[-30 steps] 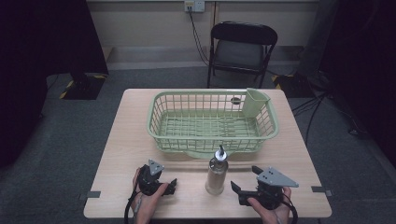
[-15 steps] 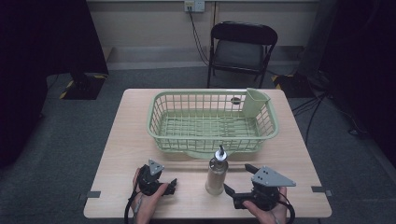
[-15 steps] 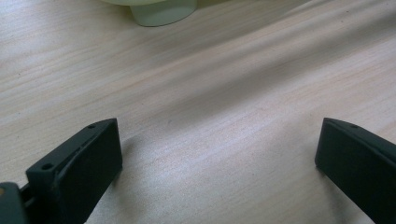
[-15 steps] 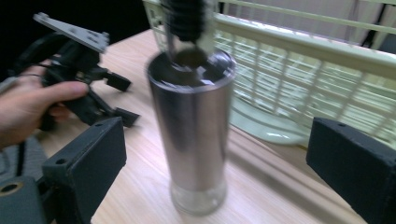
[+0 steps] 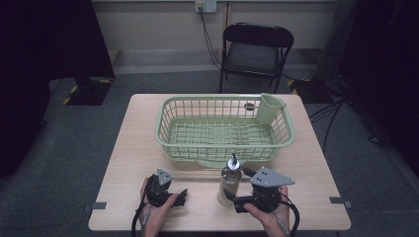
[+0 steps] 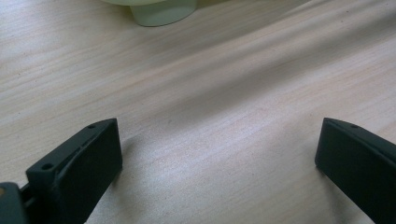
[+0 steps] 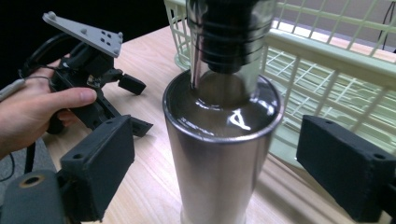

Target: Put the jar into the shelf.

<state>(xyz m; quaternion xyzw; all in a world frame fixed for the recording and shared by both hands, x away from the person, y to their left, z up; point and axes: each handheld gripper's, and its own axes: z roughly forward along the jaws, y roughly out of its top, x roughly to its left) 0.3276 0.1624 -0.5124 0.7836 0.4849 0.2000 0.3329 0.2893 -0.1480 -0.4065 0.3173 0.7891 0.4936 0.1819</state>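
Bottle [image 5: 230,179] first: the steel one with the dark pour spout stands upright near the front edge of the bench [image 5: 138,148], just in front of the green basket [image 5: 168,129] and a little right of the middle. That spot puts it within easy reach of your right hand, and its upright stance lets you take the round body from the side.

Your right gripper [image 5: 232,199] is level with the lower body, pointing in from the right. In the right gripper view the bottle [image 7: 222,154] sits squarely between the two black jaws, yet there is a clear gap on both sides, so the pads are not pressing on it. The jaws have just been closing around it, and I judge this as the approach to a grasp, not a hold.

Your left gripper [image 5: 182,196] rests low on the bench to the left, well apart from the bottle. Its jaws stand wide and released, with bare wood [image 6: 219,140] between them and the basket's foot [image 6: 161,11] farther off. It seems parked out of the way, ready to help later.

Centre the body before you clench; a smooth round wall may slip or tip if caught off-axis.
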